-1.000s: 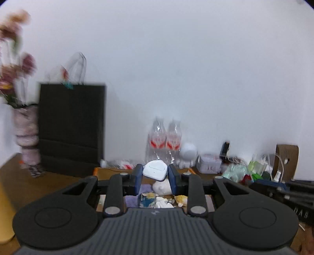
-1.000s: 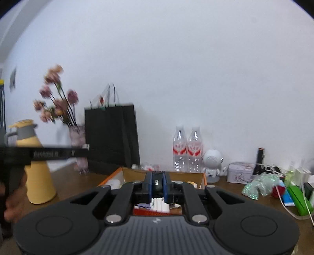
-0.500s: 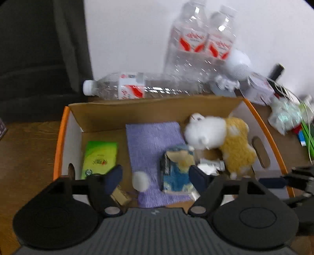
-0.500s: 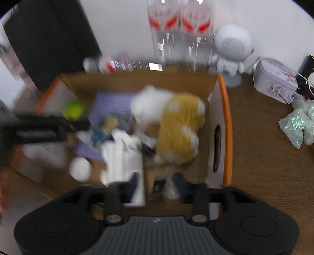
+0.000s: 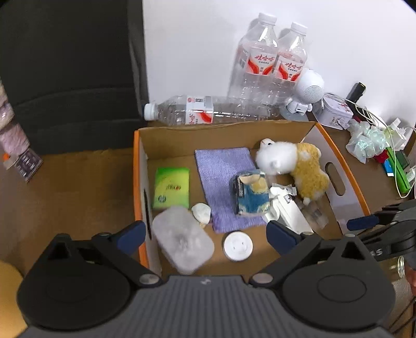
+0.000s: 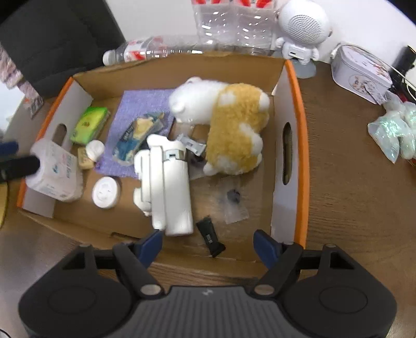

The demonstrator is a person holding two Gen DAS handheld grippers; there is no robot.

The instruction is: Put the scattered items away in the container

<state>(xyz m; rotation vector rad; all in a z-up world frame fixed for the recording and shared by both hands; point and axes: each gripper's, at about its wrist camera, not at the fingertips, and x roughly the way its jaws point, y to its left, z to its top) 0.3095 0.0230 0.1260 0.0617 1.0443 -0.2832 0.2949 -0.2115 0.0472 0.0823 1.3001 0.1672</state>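
Note:
An orange-rimmed cardboard box (image 5: 140,182) (image 6: 299,130) holds a white-and-tan plush toy (image 5: 299,166) (image 6: 234,124), purple cloth (image 5: 223,176), green tissue pack (image 5: 171,187), blue snack bag (image 5: 251,195) and a white folded device (image 6: 169,187). My left gripper (image 5: 205,236) hangs over the box's near left corner, jaws opening. A wipes pack (image 5: 182,241) and a white round disc (image 5: 238,245) lie loose below them. My right gripper (image 6: 208,245) is over the near wall, jaws opening, with a small black item (image 6: 210,238) lying free on the box floor between the fingertips.
Behind the box one water bottle (image 5: 205,113) lies flat and two stand upright (image 5: 270,65). A white robot-shaped speaker (image 6: 303,23), a tin (image 6: 361,75), a glittery bag (image 6: 392,130) and cables (image 5: 397,166) crowd the right. A black paper bag (image 5: 70,65) stands back left.
Both grippers tipped down from facing the wall to looking into the box and opened. The left let go of the white disc, the right of the black item; both now lie inside.

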